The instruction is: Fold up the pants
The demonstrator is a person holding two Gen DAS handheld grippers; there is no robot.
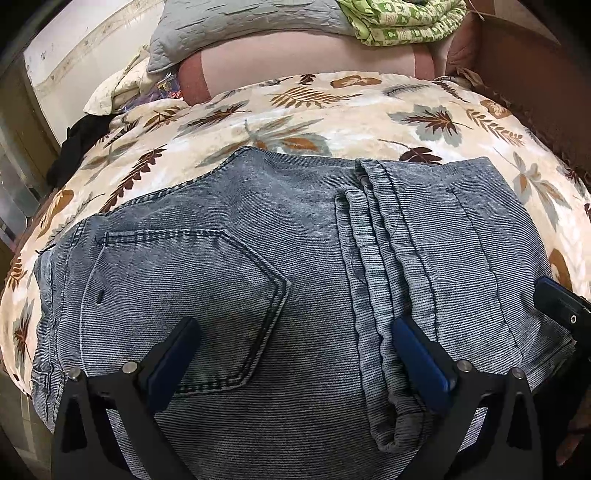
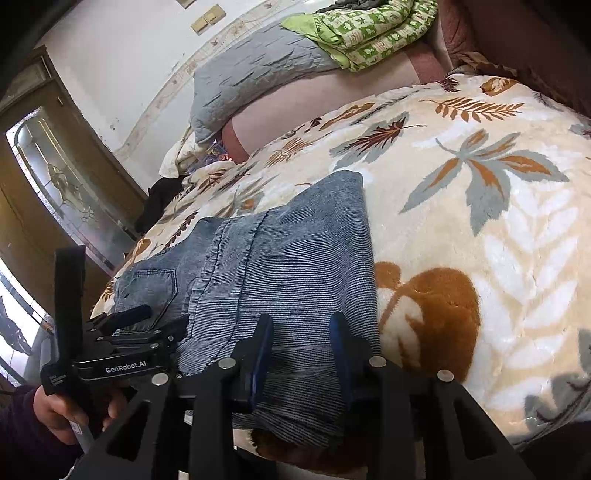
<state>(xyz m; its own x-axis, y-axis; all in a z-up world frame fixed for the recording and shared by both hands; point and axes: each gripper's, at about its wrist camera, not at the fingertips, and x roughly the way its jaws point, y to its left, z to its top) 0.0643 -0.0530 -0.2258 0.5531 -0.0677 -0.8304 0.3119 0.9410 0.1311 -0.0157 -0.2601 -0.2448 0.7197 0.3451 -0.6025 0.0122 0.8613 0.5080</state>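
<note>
since the jeans [image 1: 229, 258] already lie in a compact stack on the leaf-print blanket [image 1: 332, 107] at the near edge of the bed, i'd say most of the folding is done. the legs look brought over each other and the leg end is doubled back across the seat part, so the hems [image 1: 373, 236] sit in a bunch next to the back pocket [image 1: 184, 295]. whether one more fold in half is wanted, i can't say from here, but the bundle is still fairly wide.

left tongs [image 1: 295, 354] hang over the seat with the jaws spread as wide as they go and nothing pinched between them, pads just resting near the cloth. right tongs [image 2: 301, 350] sit at the near corner of the folded leg layer [image 2: 295, 258], jaws partly apart with the denim edge running between them; doesn't look like the pads are squeezing it, though it's close.

so what's left, by my guess: maybe a final fold or just smoothing. the green quilt [image 2: 369, 33] and grey pillow [image 2: 251, 70] up top aren't in the way.
</note>
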